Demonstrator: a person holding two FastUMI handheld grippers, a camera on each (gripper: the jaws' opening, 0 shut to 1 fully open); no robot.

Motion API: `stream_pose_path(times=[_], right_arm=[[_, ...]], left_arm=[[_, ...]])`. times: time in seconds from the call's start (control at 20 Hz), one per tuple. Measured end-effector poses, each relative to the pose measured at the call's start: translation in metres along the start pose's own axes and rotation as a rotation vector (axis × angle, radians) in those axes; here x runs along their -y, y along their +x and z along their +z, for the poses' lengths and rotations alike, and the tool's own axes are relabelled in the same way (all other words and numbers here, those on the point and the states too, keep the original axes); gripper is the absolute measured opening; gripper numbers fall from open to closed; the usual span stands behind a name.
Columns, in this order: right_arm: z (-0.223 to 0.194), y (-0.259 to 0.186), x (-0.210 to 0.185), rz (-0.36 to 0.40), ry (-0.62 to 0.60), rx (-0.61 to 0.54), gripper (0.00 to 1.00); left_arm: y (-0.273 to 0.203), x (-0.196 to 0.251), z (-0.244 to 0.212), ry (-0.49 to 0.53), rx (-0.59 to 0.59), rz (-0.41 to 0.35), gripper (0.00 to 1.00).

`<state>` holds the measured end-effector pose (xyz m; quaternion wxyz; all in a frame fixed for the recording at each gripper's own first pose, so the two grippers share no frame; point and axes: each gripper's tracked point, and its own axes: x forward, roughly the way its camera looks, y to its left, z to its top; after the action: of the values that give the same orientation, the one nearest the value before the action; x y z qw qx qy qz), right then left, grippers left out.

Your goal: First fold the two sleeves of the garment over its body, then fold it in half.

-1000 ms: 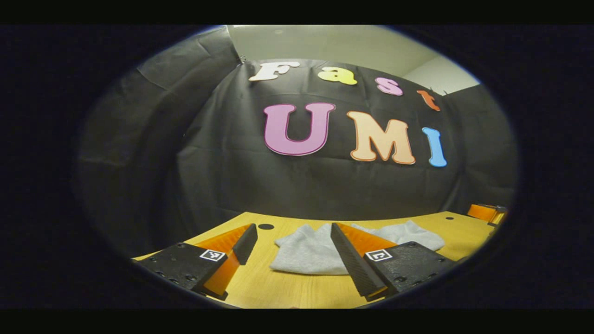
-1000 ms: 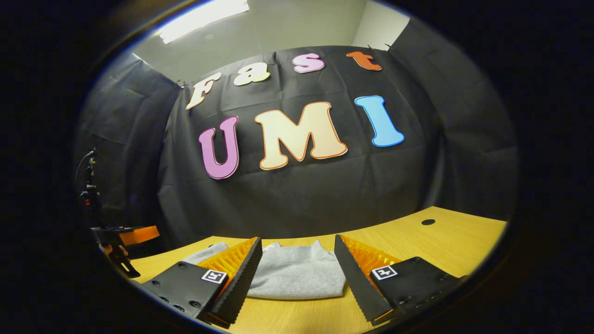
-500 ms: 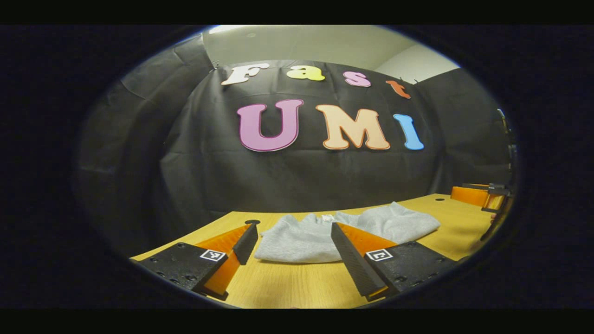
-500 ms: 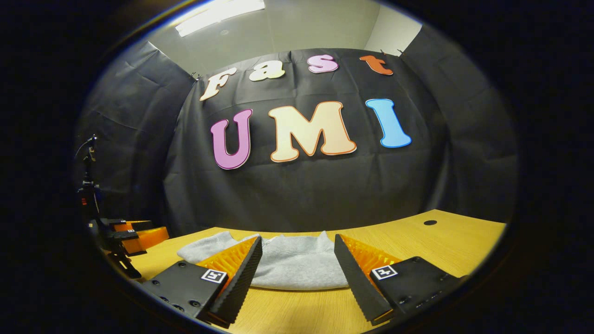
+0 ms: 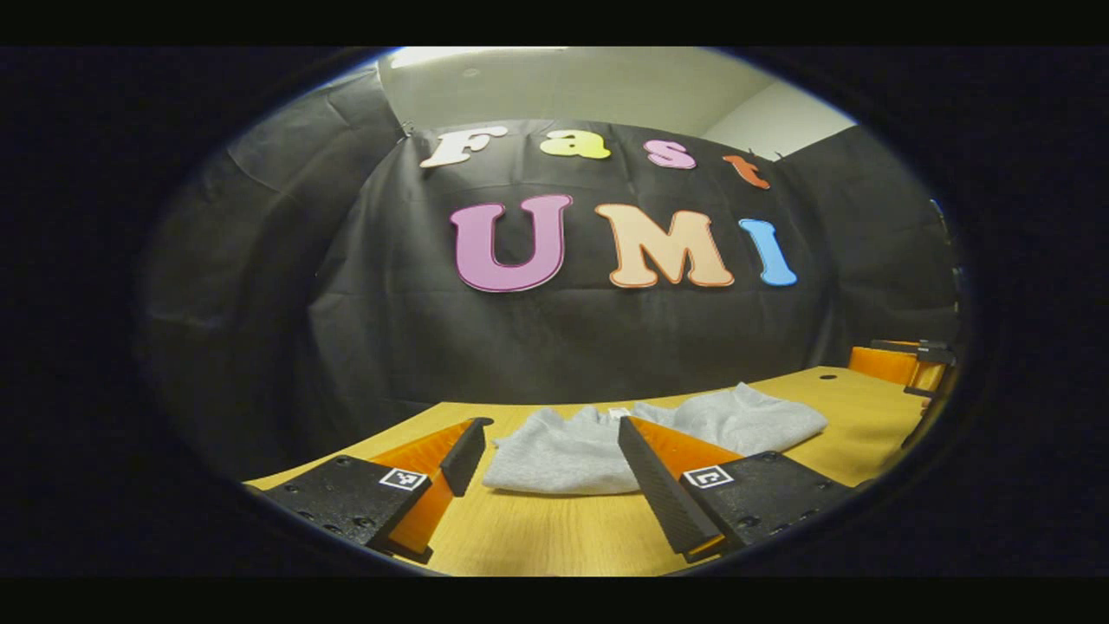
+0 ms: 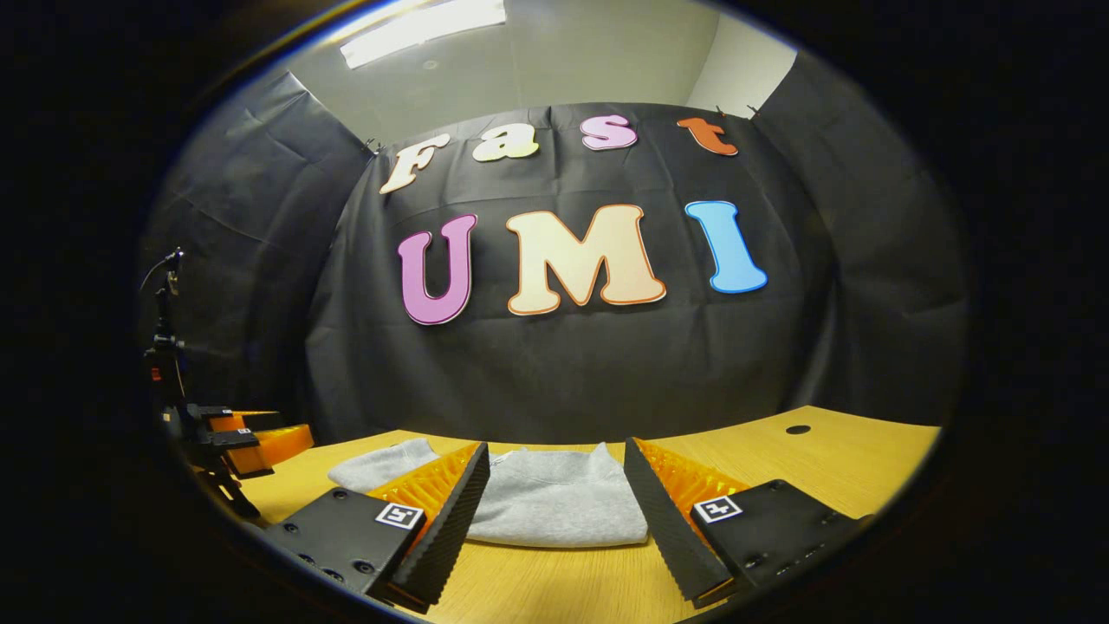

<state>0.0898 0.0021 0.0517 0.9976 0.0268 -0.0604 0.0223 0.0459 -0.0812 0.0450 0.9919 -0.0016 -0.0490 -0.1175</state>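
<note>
A grey garment point(image 5: 572, 451) lies folded in a low bundle on the wooden table point(image 5: 537, 529), just beyond my left gripper point(image 5: 550, 438), whose fingers stand open with nothing between them. One rumpled part of it spreads toward the right point(image 5: 754, 416). In the right gripper view the same garment point(image 6: 554, 507) rests flat ahead of my right gripper point(image 6: 556, 459), which is open and apart from the cloth. The right gripper point(image 5: 901, 364) appears far off at the table's right edge in the left gripper view, and the left gripper point(image 6: 247, 438) at the left edge in the right gripper view.
The wooden table point(image 6: 832, 468) runs back to the black cloth wall point(image 6: 563, 373). A round cable hole point(image 6: 797, 429) sits in the table at the far right. A dark stand with cables point(image 6: 165, 347) rises at the left.
Both grippers have pulled back a little from the garment and stayed open. The views have tilted slightly, and the garment lies where it was.
</note>
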Motion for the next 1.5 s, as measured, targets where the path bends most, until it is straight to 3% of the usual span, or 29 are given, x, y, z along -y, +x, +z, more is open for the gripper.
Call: stream_pose_path(times=[0.3, 1.5], right_arm=[[-0.014, 0.004, 0.001, 0.009, 0.045, -0.053, 0.97], [-0.015, 0.003, -0.002, 0.014, 0.042, -0.056, 0.97]], left_arm=[[0.001, -0.001, 0.0, -0.014, -0.002, -0.003, 0.91], [0.001, -0.002, -0.007, -0.011, -0.028, 0.003, 0.91]])
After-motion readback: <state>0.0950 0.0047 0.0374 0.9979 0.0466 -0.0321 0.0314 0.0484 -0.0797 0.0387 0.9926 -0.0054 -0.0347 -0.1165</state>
